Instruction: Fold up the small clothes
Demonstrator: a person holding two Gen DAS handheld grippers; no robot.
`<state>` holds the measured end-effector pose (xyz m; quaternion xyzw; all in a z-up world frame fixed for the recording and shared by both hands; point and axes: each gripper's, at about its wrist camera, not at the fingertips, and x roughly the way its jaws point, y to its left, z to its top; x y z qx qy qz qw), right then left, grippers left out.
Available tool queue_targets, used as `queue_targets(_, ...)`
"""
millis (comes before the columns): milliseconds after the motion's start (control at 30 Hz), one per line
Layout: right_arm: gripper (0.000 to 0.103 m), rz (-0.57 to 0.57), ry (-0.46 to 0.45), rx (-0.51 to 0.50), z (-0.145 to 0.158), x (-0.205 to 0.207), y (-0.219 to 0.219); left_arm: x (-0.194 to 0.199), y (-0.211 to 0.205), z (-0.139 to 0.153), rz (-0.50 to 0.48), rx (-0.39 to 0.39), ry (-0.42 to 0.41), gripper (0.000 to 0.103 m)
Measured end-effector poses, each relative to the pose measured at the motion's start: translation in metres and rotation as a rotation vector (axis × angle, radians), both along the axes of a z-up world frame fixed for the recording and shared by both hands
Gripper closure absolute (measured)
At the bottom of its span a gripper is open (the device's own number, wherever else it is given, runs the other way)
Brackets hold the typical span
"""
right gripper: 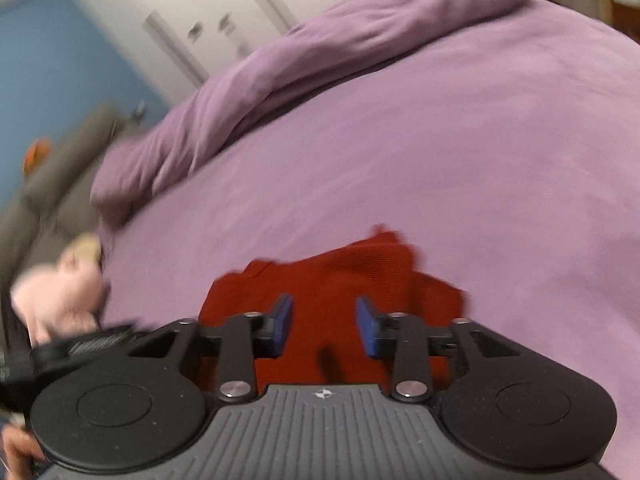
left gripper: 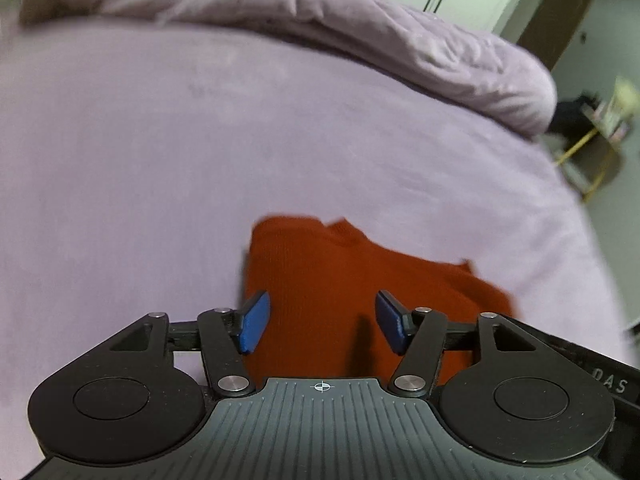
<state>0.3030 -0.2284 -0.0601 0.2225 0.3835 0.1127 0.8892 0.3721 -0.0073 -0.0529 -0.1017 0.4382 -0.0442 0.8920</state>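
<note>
A red knitted garment (left gripper: pixel 312 256) lies in a loose fold on the lilac bed sheet (left gripper: pixel 160 140). My left gripper (left gripper: pixel 322 300) hovers over its near part, open, blue pads wide apart with nothing between them. In the right wrist view the same garment (right gripper: pixel 360 264) looks rumpled, one corner sticking up at the far side. My right gripper (right gripper: pixel 324 300) hangs above it, open with a narrower gap, and its pads press on nothing. The garment's near edge is hidden under both gripper bodies.
A bunched lilac duvet (left gripper: pixel 360 28) lies along the far side of the bed (right gripper: pixel 440 140). A pink plush toy (right gripper: pixel 60 292) and a grey sofa (right gripper: pixel 60 168) are off the left edge. A yellow-framed stand (left gripper: pixel 592 152) is beyond the right edge.
</note>
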Motion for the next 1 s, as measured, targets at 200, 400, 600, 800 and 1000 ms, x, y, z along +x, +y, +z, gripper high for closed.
queue_targets(200, 0.084, 0.038, -0.014, -0.295, -0.045, 0.027, 0.030, 0.008, 0.006, -0.039, 0.059, 0.021, 0.052, 0.026)
queue_targets(400, 0.083, -0.009, -0.031, -0.194, -0.048, 0.018, 0.020, -0.014, 0.014, -0.026, 0.081, 0.005, 0.020, 0.023)
queue_targets(600, 0.072, -0.079, -0.015, 0.013, -0.039, -0.081, -0.017, -0.107, 0.036, -0.011, 0.025, -0.077, -0.024, 0.023)
queue_targets(800, 0.058, -0.138, 0.072, -0.081, -0.060, -0.157, -0.020, -0.167, 0.047, -0.021, 0.045, -0.068, 0.052, 0.023)
queue_targets(1000, 0.039, -0.071, 0.121, -0.206, -0.039, -0.183, 0.003, -0.191, 0.039, -0.008, 0.051, 0.005, 0.107, 0.022)
